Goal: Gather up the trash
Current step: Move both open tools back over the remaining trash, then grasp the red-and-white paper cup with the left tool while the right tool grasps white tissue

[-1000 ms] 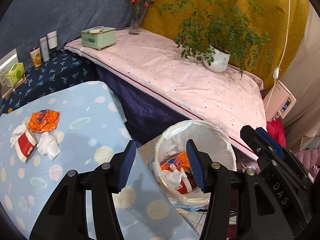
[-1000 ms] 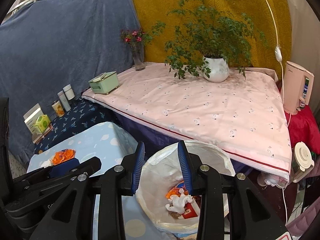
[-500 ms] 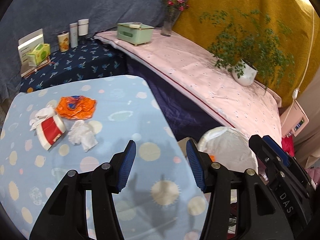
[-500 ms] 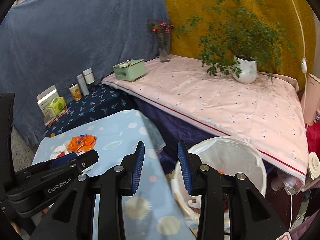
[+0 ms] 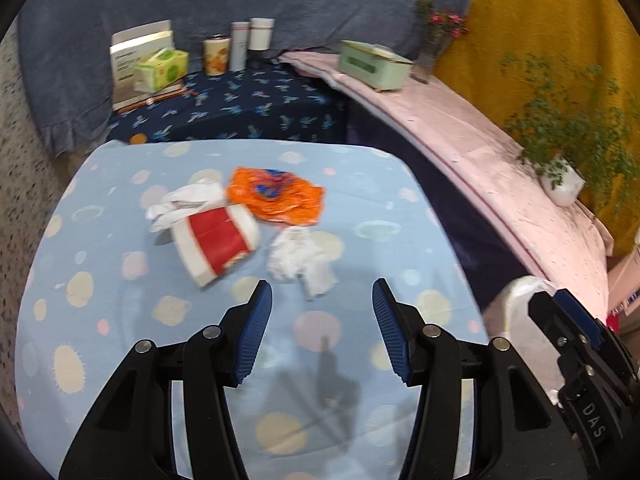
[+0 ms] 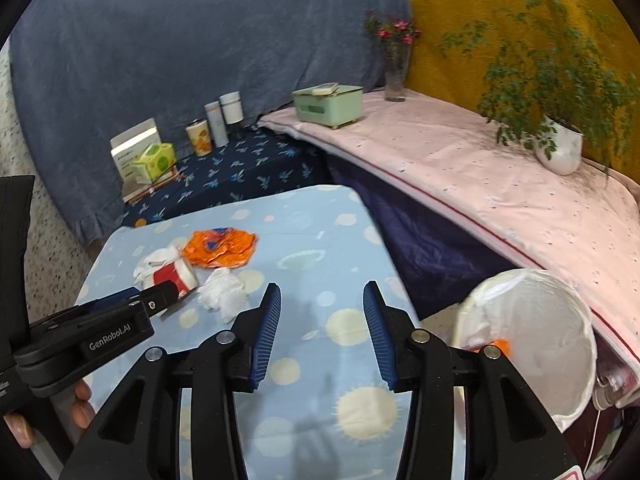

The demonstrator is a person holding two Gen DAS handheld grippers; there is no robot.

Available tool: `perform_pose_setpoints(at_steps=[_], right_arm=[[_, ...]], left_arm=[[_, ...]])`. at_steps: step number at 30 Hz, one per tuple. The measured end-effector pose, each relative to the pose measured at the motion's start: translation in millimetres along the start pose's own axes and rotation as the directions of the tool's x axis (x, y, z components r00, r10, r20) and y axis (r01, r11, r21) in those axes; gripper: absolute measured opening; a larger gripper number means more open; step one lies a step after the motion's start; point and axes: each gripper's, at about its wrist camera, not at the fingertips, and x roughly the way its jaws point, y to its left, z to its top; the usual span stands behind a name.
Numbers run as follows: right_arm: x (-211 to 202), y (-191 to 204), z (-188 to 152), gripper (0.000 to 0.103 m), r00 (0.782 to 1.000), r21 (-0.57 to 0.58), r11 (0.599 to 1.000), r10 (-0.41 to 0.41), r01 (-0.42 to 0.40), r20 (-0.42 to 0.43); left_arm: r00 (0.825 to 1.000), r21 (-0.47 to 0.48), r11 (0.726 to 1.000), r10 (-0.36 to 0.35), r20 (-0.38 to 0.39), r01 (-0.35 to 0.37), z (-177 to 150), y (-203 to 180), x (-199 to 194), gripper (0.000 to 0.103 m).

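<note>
On the light blue spotted table (image 5: 360, 360) lie an orange wrapper (image 5: 276, 196), a red and white paper cup (image 5: 216, 240) on its side, a white crumpled tissue (image 5: 300, 260) and a white paper scrap (image 5: 180, 204). My left gripper (image 5: 322, 300) is open and empty, just short of the tissue. My right gripper (image 6: 322, 308) is open and empty over the table (image 6: 320, 340), right of the tissue (image 6: 222, 292), cup (image 6: 174, 274) and wrapper (image 6: 220, 246). The white-lined bin (image 6: 532, 340) stands to the right and holds some trash.
A dark blue patterned shelf (image 6: 240, 168) behind the table holds boxes and cans. A pink-covered bench (image 6: 500, 192) to the right holds a green box (image 6: 328, 104), a flower vase (image 6: 394, 76) and a potted plant (image 6: 560, 148). The bin's edge (image 5: 516, 300) shows in the left wrist view.
Both grippers have swung left from above the bin to over the table. The trash on the table is now closer and more central. Both stay open.
</note>
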Motion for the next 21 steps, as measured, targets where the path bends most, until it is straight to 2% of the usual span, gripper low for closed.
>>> perform_pose_setpoints(at_steps=[5, 11, 14, 21], right_arm=[[31.4, 31.6, -8.2, 0.043, 0.998, -0.034, 0.999, 0.036, -0.038, -0.058], [77.0, 62.5, -14.5, 0.043, 0.989, -0.061, 0.995, 0.072, -0.081, -0.132], [97.6, 74.9, -17.9, 0.043, 0.983, -0.064, 0.993, 0.083, -0.094, -0.163], [140.0, 91.1, -20.0, 0.043, 0.974, -0.068, 0.992, 0.087, -0.104, -0.21]], left_arm=[[0.998, -0.068, 0.996, 0.052, -0.029, -0.054, -0.5, 50.4, 16.7, 0.054], [0.995, -0.133, 0.988, 0.069, -0.075, -0.079, -1.2, 95.9, 42.0, 0.061], [0.994, -0.161, 0.984, 0.066, -0.087, -0.079, -0.1, 109.4, 54.3, 0.064], [0.992, -0.199, 0.979, 0.029, -0.121, -0.053, 9.2, 121.4, 85.5, 0.064]])
